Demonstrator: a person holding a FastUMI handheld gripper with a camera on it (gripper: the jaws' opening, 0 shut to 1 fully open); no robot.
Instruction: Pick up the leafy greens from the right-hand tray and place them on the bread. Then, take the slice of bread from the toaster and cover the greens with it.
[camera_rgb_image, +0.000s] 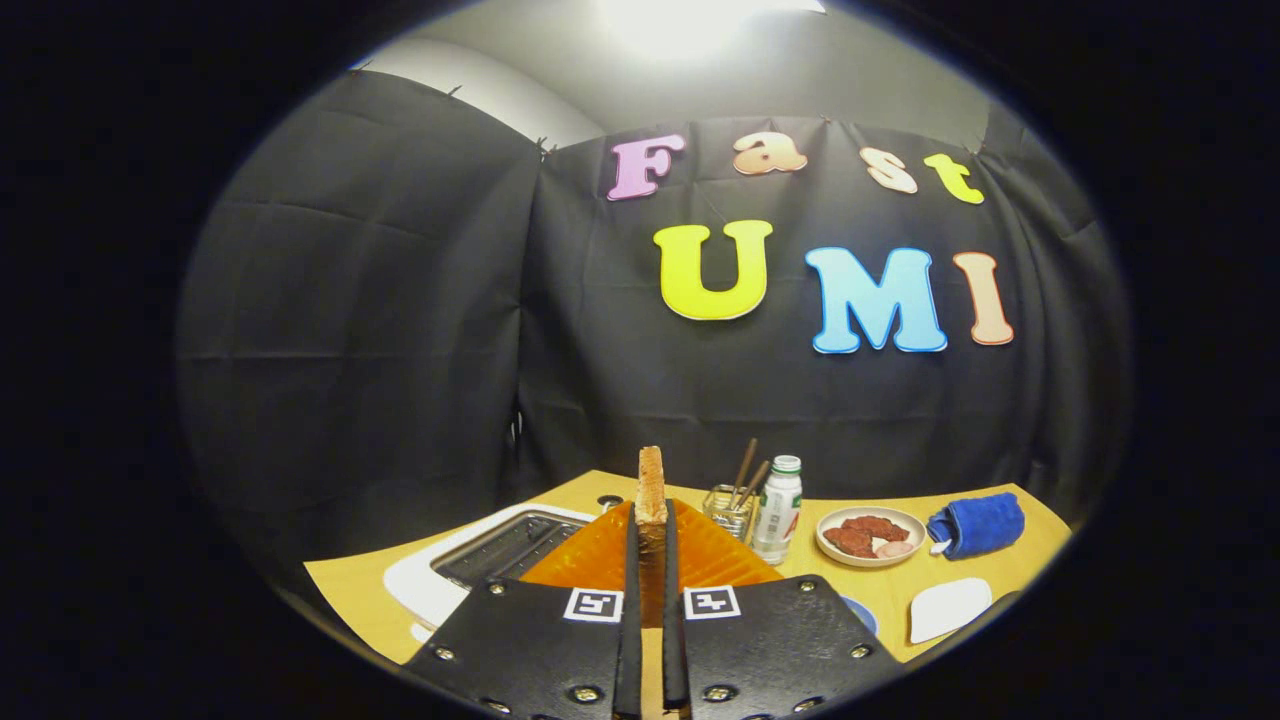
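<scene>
Clamped in my claw (650, 560), bread slice (651, 487) held upright, orange tray (590, 555) below, white toaster (440, 580) near table's (350, 590) left edge.

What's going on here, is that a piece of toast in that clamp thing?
Yes. The hand-held gripper is shut on a slice of bread, held upright on edge between its fingers. Below and left sits the white toaster, its slot open. Beyond the fingers on the wooden table stand a glass of chopsticks, a small bottle, a plate of food and a rolled blue cloth. The bread looks to be on its way to being set down.
</scene>
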